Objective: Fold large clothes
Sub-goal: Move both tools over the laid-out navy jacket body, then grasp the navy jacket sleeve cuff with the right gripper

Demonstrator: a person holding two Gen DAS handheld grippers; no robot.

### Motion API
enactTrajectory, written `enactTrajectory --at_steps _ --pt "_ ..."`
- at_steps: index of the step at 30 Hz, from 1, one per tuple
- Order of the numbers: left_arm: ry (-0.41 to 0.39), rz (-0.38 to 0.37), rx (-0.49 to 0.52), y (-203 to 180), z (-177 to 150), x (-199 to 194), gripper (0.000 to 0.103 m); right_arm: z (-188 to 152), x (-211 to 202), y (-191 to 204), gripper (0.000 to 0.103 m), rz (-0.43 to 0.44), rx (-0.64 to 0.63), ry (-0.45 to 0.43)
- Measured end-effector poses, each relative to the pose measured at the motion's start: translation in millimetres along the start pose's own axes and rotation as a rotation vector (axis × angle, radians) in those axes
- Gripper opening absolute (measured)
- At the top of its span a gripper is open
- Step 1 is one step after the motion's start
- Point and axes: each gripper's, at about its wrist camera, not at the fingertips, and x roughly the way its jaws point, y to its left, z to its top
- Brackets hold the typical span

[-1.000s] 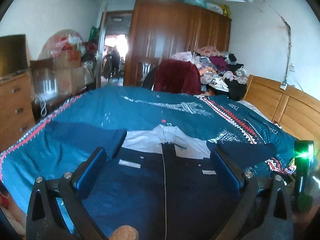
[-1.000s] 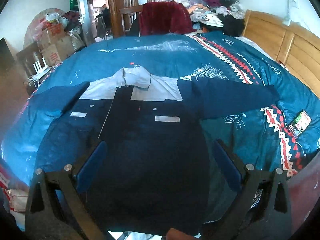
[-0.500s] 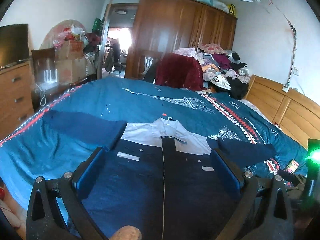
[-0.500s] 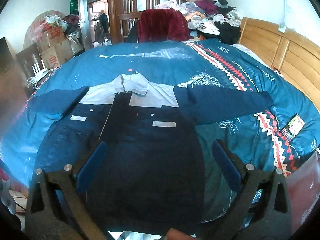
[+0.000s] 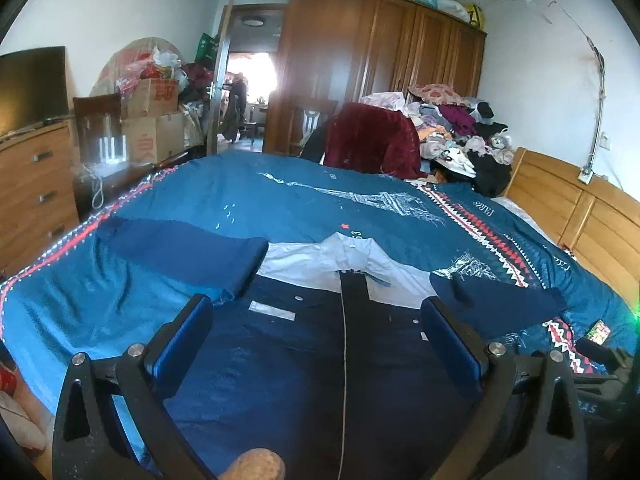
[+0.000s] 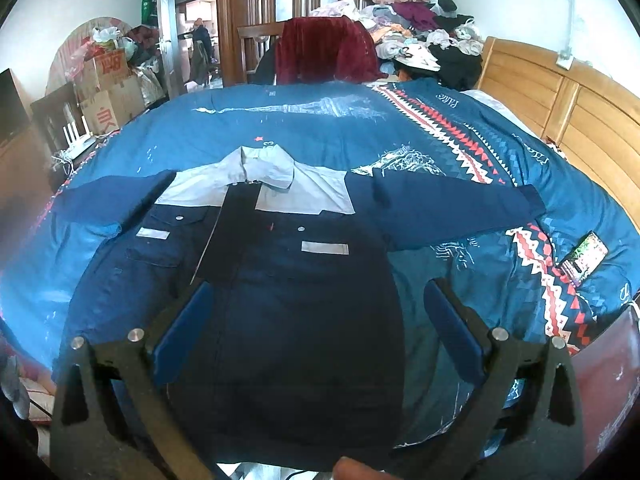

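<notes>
On the teal-blue patterned bedspread (image 6: 460,92) in front of you, the large navy work jacket with the pale grey collar and yoke (image 6: 280,280) lies face up, front closed, hem towards you and collar away. Both sleeves are spread out to the sides, which I judge is deliberate: laid flat and symmetrical like this, the jacket gives you clean lines for folding each sleeve and side panel inwards.

Your left gripper (image 5: 316,344) hovers above the lower front of the jacket with its blue-padded jaws spread wide and nothing between them. Your right gripper (image 6: 316,332) is likewise wide apart and empty, held above the hem end and looking down the length of the garment. Neither touches the cloth, so no fold appears to have begun.

The bedspread is soft and slightly rumpled near the left sleeve (image 5: 180,248), so expect the fabric to drag a little as you pull it. A phone with a lit screen (image 6: 586,254) lies on the bed just beyond the right sleeve (image 6: 460,212); keep that sleeve's sweep away from it.

Around you, a wooden headboard (image 6: 560,120) runs along the right, a tall brown wardrobe (image 5: 380,68) stands behind, a chair draped in dark red cloth (image 6: 324,52) sits at the far edge of the bed, and a heap of mixed clothes (image 6: 420,32) lies beside it.
</notes>
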Motion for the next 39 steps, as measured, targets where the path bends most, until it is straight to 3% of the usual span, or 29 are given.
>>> enactTrajectory --at_steps 5,9,11,13,18,27,32,36,39 --pt "0.022 0.026 0.078 -7.7 -14.9 25.2 0.103 -15.3 50.9 -2.1 0.103 -0.005 -0.046 0.080" --pt "0.165 0.074 0.225 -12.2 -56.8 94.3 0.103 -46.2 128.5 -6.4 0.103 -0.014 -0.080 0.231" --pt "0.263 0.079 0.215 -3.0 -76.3 129.1 0.103 -64.3 161.3 -6.9 0.103 -0.019 -0.103 0.318" --pt "0.347 0.131 0.214 8.1 -96.8 163.2 0.103 -84.7 187.2 -7.2 0.103 -0.024 -0.124 0.379" --pt "0.476 0.209 0.228 27.2 -128.1 208.4 0.103 -94.8 187.9 -18.5 0.103 0.008 -0.045 0.353" --pt "0.480 0.218 0.246 28.1 -141.9 213.5 0.103 -105.0 184.1 -18.3 0.103 0.040 -0.010 0.286" --pt "0.491 0.215 0.237 29.0 -135.9 210.4 0.103 -86.7 179.6 -33.4 0.103 0.125 -0.063 0.363" --pt "0.439 0.196 0.254 14.9 -118.9 200.2 0.103 -48.1 158.9 -83.3 0.103 0.145 -0.061 0.277" --pt "0.393 0.175 0.270 -4.1 -99.8 200.0 0.103 -11.1 162.2 -159.0 0.103 0.140 0.022 0.225"
